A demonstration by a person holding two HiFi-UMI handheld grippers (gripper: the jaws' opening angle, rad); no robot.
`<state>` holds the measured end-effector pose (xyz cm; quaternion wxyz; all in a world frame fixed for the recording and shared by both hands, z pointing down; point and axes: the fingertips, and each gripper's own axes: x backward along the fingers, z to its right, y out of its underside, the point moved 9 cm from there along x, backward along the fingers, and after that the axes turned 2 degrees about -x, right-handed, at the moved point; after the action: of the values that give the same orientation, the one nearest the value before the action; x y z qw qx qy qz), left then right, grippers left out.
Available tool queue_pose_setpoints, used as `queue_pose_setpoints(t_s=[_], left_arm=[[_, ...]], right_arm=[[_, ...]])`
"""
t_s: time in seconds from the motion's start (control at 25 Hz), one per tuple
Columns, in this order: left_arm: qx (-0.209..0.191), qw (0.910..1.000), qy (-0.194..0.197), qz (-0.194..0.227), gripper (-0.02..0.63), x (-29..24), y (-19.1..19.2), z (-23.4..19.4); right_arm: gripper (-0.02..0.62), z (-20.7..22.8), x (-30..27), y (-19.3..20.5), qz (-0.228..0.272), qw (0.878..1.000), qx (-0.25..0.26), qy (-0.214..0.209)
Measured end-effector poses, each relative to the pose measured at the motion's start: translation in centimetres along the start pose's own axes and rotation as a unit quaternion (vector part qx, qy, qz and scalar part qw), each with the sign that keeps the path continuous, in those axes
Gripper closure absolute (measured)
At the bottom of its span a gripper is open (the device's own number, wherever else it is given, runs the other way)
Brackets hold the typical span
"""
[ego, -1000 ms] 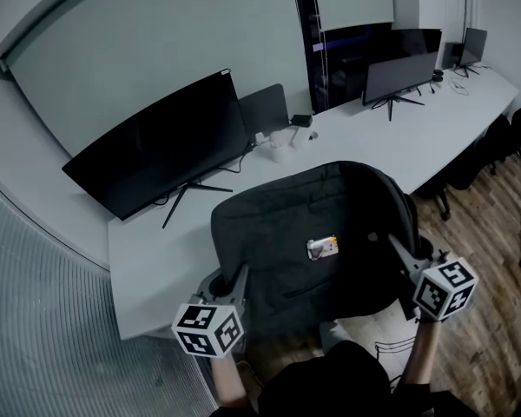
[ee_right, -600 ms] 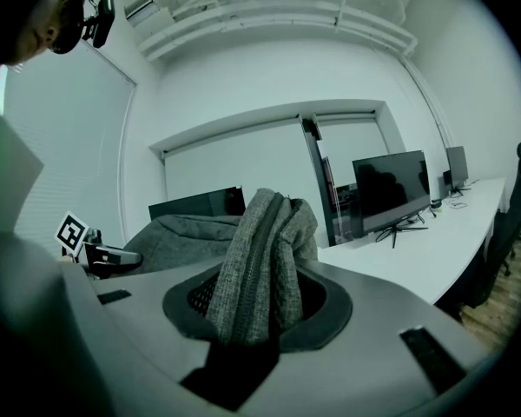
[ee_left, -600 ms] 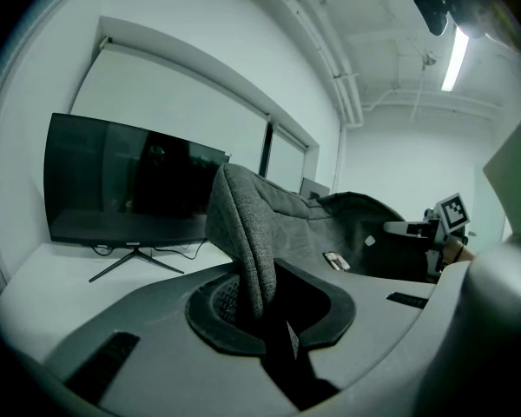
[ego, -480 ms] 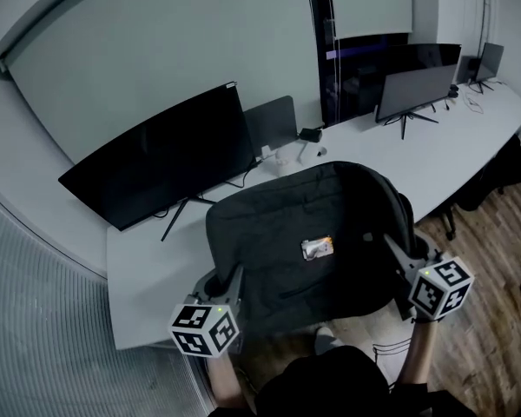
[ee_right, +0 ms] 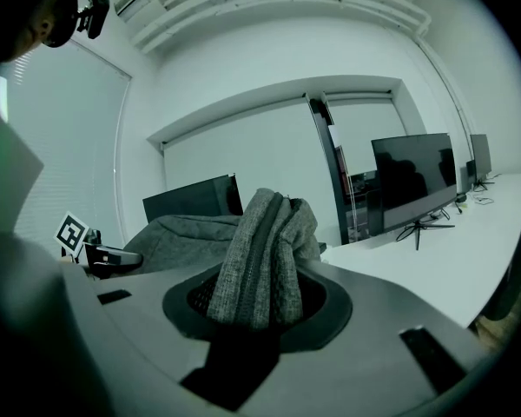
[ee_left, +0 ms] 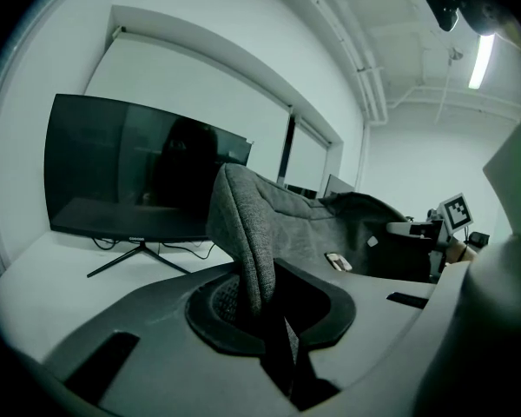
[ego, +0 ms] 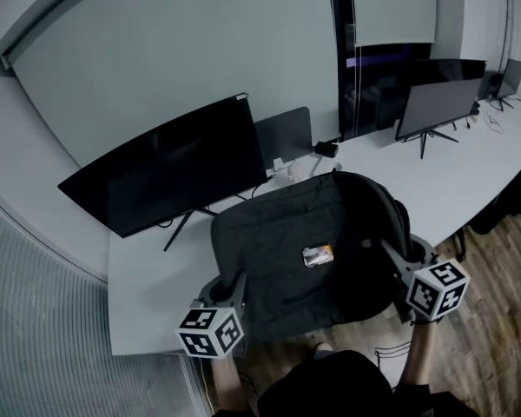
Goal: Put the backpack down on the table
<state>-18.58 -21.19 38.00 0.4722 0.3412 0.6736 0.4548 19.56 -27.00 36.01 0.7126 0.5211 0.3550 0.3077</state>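
A dark grey backpack point(ego: 304, 250) with a small tag on top hangs flat between my two grippers, over the front edge of the long white table point(ego: 156, 272). My left gripper point(ego: 236, 287) is shut on the bag's left edge; the left gripper view shows grey fabric point(ee_left: 243, 241) pinched between its jaws. At the bag's right side my right gripper point(ego: 391, 254) is shut on a thick bunched fold with a zip point(ee_right: 260, 263). Whether the bag's underside touches the table is hidden.
A large black monitor point(ego: 169, 172) stands on the table behind the bag, with a smaller dark panel point(ego: 282, 137) and small white items beside it. More monitors point(ego: 438, 107) stand further right. A wooden floor point(ego: 495, 320) lies to the right. A person's dark top shows at the bottom.
Both grippers and the backpack have moved forward toward the table; the bag now covers more of the table's front edge and the monitors appear nearer. Both grips are unchanged.
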Motion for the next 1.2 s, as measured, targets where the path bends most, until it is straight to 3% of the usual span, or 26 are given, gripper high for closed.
queue_pose_setpoints(t_s=[0.48, 1.2], left_arm=[[0.045, 0.9974, -0.038, -0.041, 0.558, -4.2, 2.3, -3.1], [0.06, 0.9914, -0.027, -0.113, 0.557, -11.0, 4.1, -6.9]], right_arm=[[0.482, 2.1, -7.1, 1.7, -0.052, 0.998, -0.006, -0.016], [0.482, 4.8, -13.3, 4.9, -0.117, 0.992, -0.036, 0.009]])
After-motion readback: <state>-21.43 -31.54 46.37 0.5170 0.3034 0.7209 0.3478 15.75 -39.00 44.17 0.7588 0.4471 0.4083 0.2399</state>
